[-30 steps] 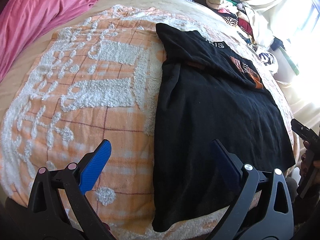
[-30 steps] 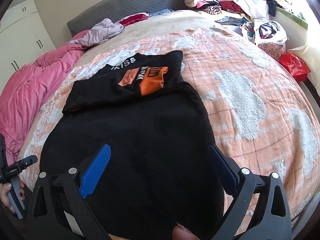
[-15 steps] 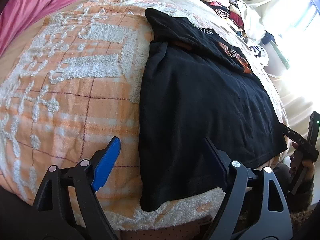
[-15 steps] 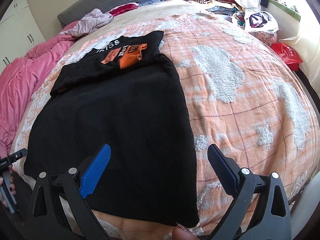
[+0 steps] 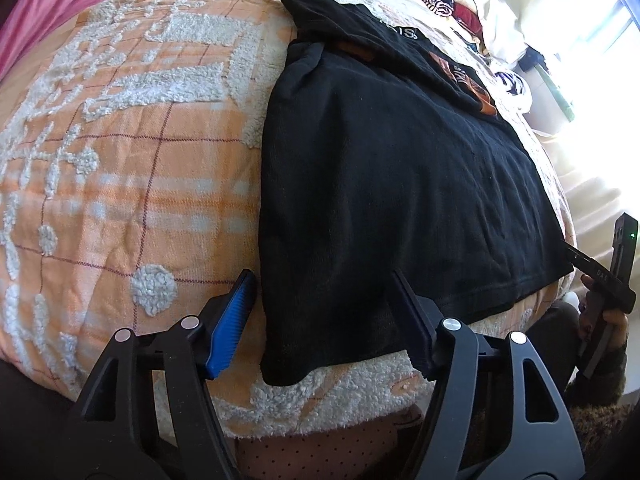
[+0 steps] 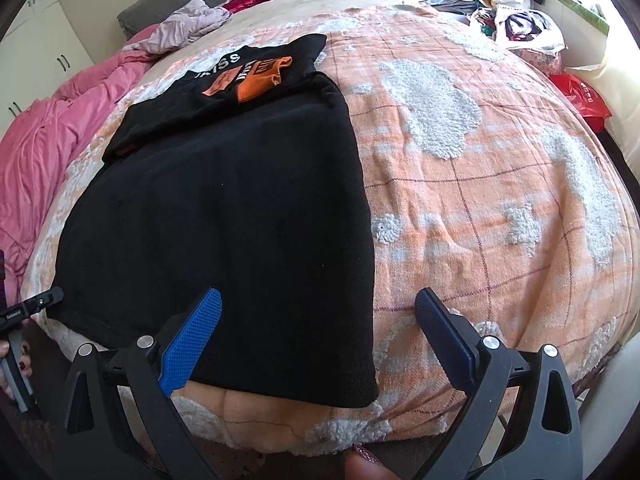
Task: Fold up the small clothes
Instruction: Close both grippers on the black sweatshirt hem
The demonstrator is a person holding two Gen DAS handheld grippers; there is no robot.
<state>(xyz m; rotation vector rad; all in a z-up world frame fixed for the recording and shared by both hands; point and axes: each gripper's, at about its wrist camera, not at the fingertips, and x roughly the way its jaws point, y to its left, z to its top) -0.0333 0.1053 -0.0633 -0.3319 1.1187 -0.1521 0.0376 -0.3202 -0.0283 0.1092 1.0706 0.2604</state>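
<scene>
- I am closing my left hand-held gripper (image 5: 320,316) around the near left corner of the black shirt (image 5: 392,184); the jaws are narrower than a second ago, the hem between them but not pinched.
- My right hand-held gripper (image 6: 316,332) is hanging wide open over the shirt's near right corner, holding nothing.
- Both are lower and nearer the shirt's near hem now.
- The shirt is lying flat on the bed (image 6: 480,184), top part folded down, so I judge the lengthwise fold comes next.

Both tools (image 5: 324,316) (image 6: 318,330) are black frames with silver screws; each carries one bright blue ribbed pad (image 5: 230,322) and one dark pad (image 6: 444,332).
</scene>
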